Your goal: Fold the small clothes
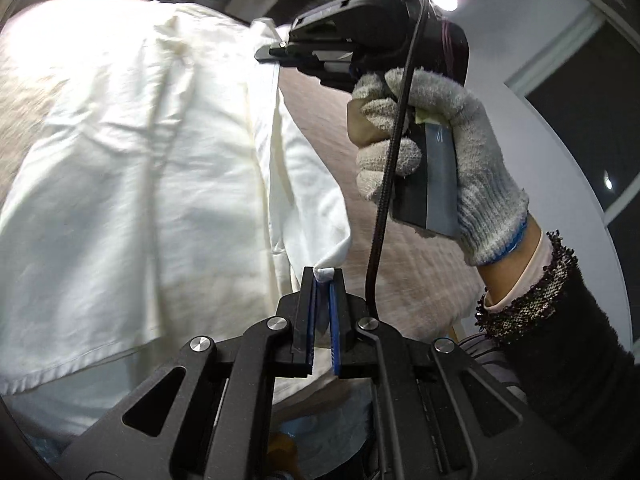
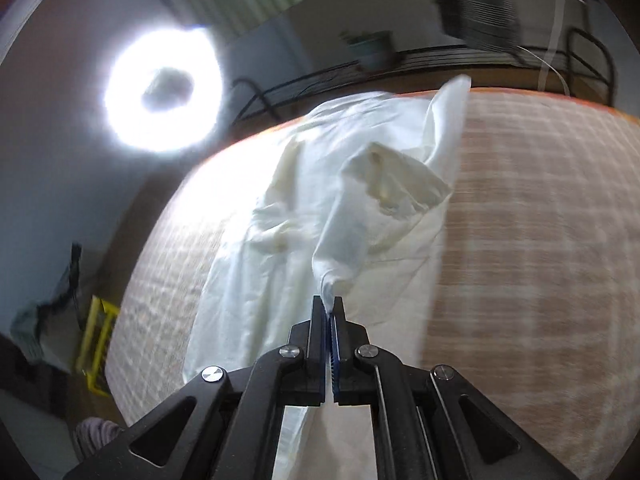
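Woven mat surface (image 2: 540,240), tan checked weave, orange-edged at far side. Ring light (image 2: 162,88) glaring upper left — grey wall (image 2: 60,160) behind. Black metal rail (image 2: 440,54) beyond mat. Dark windows (image 1: 580,92) at right; yellow frame (image 2: 98,344) low left.

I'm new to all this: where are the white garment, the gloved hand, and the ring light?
white garment (image 1: 132,168): left wrist view, its wrinkled middle.
gloved hand (image 1: 452,136): left wrist view, the knuckles.
ring light (image 2: 162,90): right wrist view, its glowing rim.

1. One white garment (image 1: 132,168), spread on the woven mat (image 2: 540,240).
2. Two hand-held grippers: the left (image 1: 323,276) and the right (image 2: 329,304), each pinching the garment.
3. One gloved hand (image 1: 432,152).
4. One ring light (image 2: 162,88), beyond the mat.
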### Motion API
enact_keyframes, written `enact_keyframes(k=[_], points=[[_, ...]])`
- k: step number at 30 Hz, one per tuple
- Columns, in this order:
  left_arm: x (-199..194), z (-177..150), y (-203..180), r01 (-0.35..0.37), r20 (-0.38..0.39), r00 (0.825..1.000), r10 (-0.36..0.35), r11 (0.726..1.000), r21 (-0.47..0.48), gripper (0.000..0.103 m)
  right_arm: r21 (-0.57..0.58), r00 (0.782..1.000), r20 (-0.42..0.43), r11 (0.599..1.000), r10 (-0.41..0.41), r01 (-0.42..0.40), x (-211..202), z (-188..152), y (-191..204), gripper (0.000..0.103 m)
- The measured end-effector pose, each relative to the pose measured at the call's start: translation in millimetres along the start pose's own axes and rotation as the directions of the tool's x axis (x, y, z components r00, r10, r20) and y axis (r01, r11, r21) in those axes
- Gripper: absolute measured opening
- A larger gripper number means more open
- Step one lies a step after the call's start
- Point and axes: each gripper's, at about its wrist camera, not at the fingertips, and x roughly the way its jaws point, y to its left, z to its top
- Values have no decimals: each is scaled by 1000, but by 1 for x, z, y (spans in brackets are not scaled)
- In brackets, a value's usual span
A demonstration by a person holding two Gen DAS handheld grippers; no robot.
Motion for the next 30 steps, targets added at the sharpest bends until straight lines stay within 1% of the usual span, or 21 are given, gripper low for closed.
enact_keyframes(k=[3,7,8,9,10,11,12,15,17,18,20,24,25,28,30], points=[[-7,-9,10,-16,-2,1000,16,1000,-25,3,-45,999,-38,999,-30,28,22,-2,14,0],[-7,-13,16,-32,-1,999,32,999,-37,3,-44,996,-80,998,-39,36,43,-9,8,0],[-7,-15,17,-32,-3,999,32,999,-42,3,-35,996,-84,999,-29,26,47,-9,6,2],[-8,-16,17,-35,-3,999,35,998,-43,3,-14,996,-93,1000,1,-3,48,-10,1,5],[-9,-17,17,-38,-3,999,38,998,-42,3,0,995,-96,1000,29,-29,49,-10,0,11],[-11,-17,18,-41,-3,999,41,998,-43,3,13,994,-91,998,60,-60,46,-10,-3,25],[-12,-16,18,-42,-7,999,41,998,-43,3,20,995,-67,997,78,-77,37,-10,-5,30],[-9,-16,16,-56,-10,998,55,998,-30,3,39,992,15,991,127,-128,1,-9,-16,30],[-11,-17,14,-67,-15,998,66,998,-13,3,82,992,61,990,111,-116,-23,-14,-30,30],[-19,-23,11,-73,-14,997,73,997,1,3,97,994,72,991,88,-94,-34,-18,-37,30],[-29,-27,12,-83,-22,996,83,996,27,3,108,997,67,993,43,-50,-46,-27,-45,30],[-57,-34,14,-108,-27,993,111,990,91,3,92,1000,29,996,8,-11,-63,-61,-56,30],[-68,-33,21,-113,-25,993,117,988,104,3,88,1000,24,996,0,-2,-65,-69,-57,30],[-82,-21,21,-118,-28,992,122,984,134,3,104,1000,18,994,-24,22,-75,-86,-65,30],[-81,5,21,-119,-25,992,125,981,154,5,131,999,31,991,-20,16,-82,-91,-67,31]])
